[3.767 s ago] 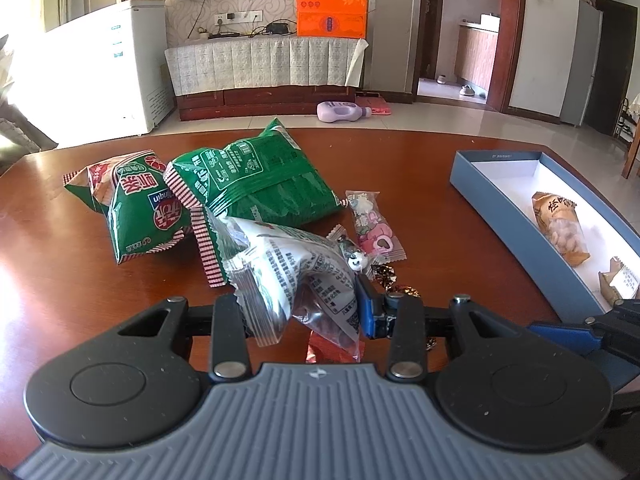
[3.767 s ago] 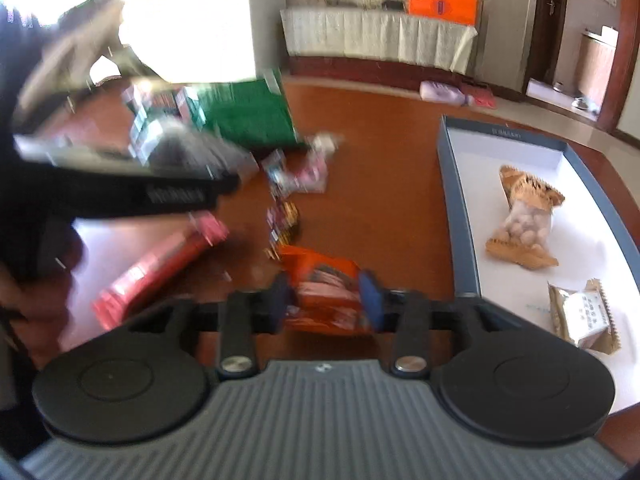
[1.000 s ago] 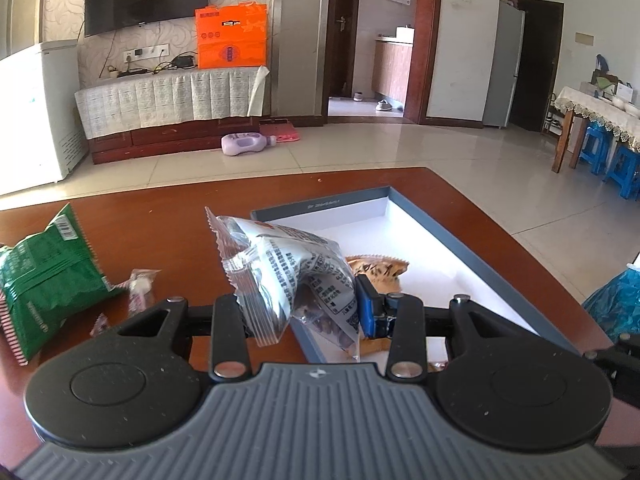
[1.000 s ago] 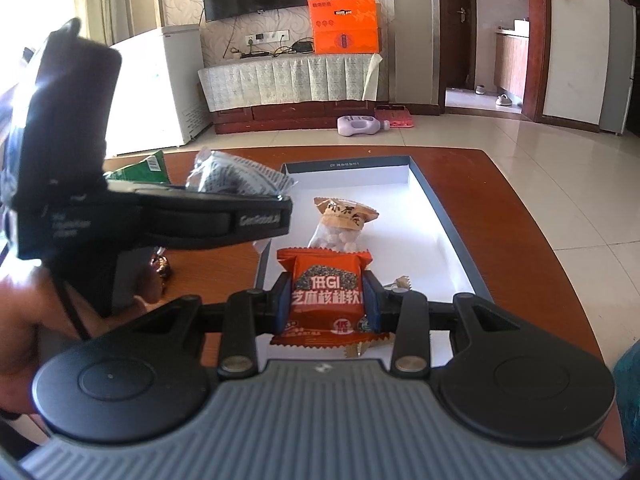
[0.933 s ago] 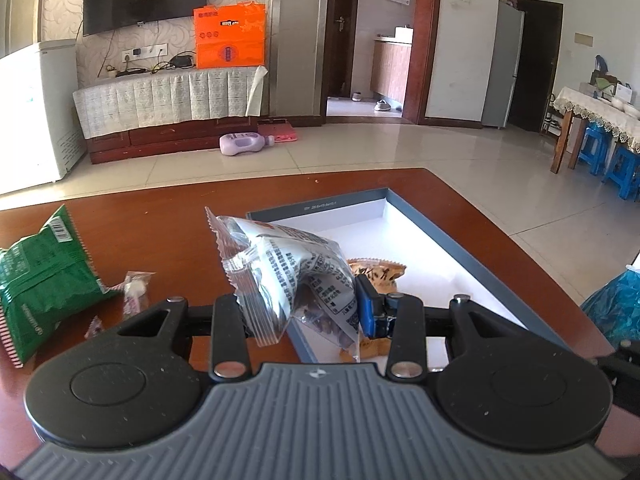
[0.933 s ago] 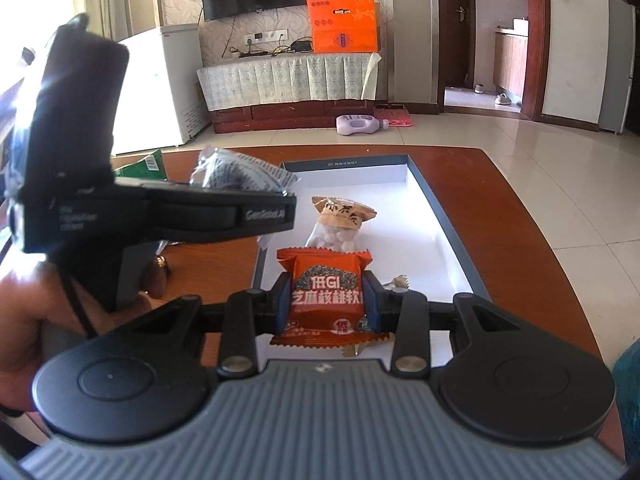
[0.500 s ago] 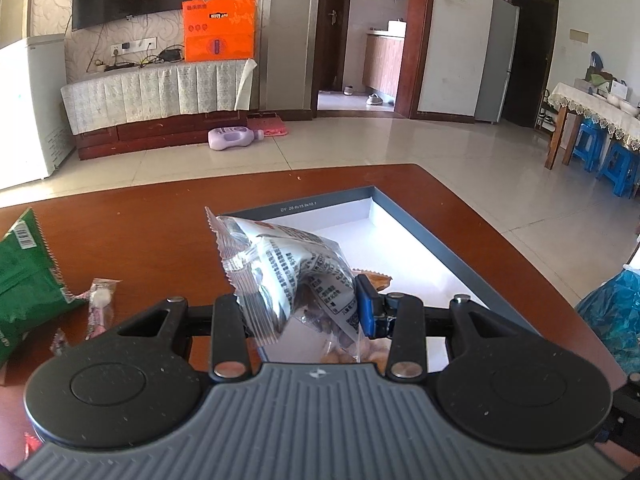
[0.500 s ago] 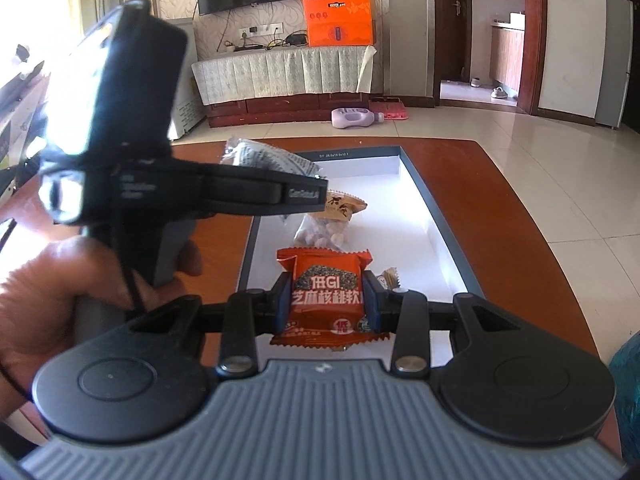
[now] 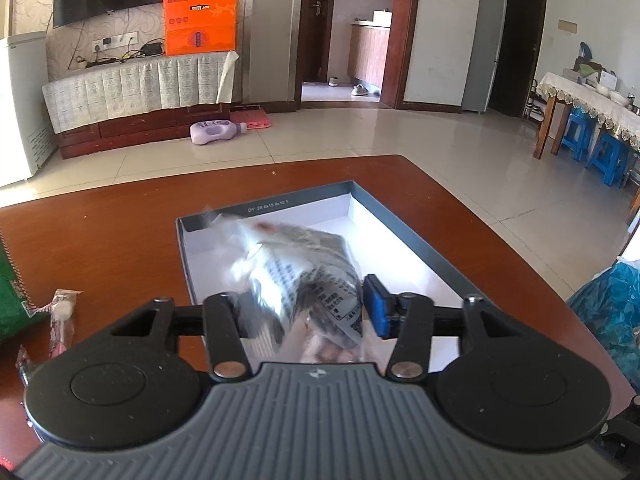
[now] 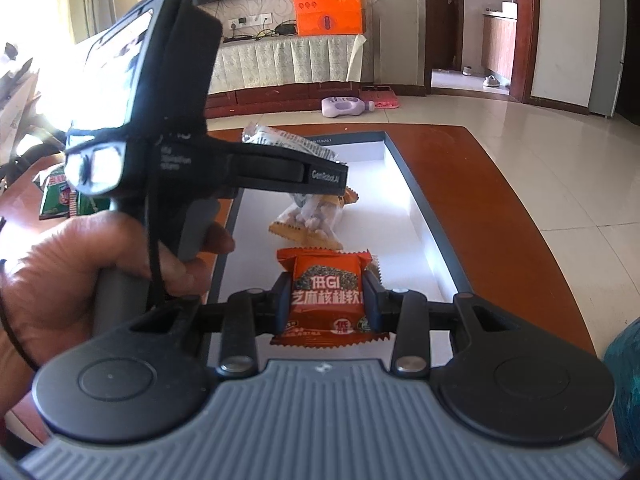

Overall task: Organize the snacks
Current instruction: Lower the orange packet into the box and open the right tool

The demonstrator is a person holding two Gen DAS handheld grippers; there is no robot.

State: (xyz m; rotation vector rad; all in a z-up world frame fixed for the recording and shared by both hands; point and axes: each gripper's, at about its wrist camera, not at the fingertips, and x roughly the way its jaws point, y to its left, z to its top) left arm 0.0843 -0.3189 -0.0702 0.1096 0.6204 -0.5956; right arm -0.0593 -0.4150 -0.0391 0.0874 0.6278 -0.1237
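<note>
My left gripper [image 9: 300, 304] hangs over the near-left part of the grey-blue box [image 9: 264, 208], and its jaws are opening. A clear printed snack bag [image 9: 304, 268] sits blurred between them, sagging toward the white box floor; the blue right pad [image 9: 376, 306] stands just off it. In the right wrist view, the left gripper [image 10: 328, 178] reaches in from the left above the box [image 10: 413, 188]. My right gripper [image 10: 326, 304] is shut on an orange snack packet [image 10: 326, 296] over the box's near end.
A tan packet of pale round snacks [image 10: 312, 220] lies in the box, a small packet [image 10: 374, 266] behind the orange one. Green bags [image 9: 8, 292] and a pink candy [image 9: 62, 312] lie left on the brown table. A blue plastic bag [image 9: 612, 312] sits right. A hand [image 10: 80, 264] grips the left tool.
The left gripper moved forward over the box and its jaws widened; the clear bag slipped lower and blurred. The right gripper kept still with the orange packet.
</note>
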